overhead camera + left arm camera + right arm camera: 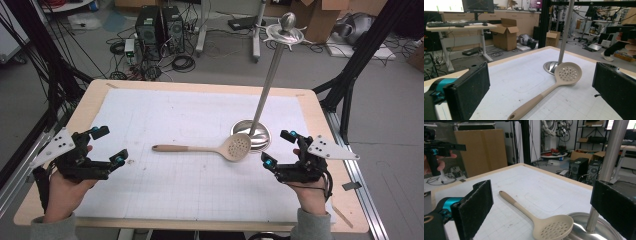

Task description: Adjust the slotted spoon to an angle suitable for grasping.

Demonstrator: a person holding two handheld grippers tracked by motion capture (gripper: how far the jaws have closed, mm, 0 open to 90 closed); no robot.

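One slotted spoon, beige, flat on the table mat mid-table; perforated bowl at right, touching the steel stand base; handle end pointing left. Left gripper: wide open, empty, near left edge. Right gripper: wide open, empty, just right of the bowl. Likely step: pick-up for hanging on the stand. Best gripped at mid-handle, jaws square across it, clear of the base.
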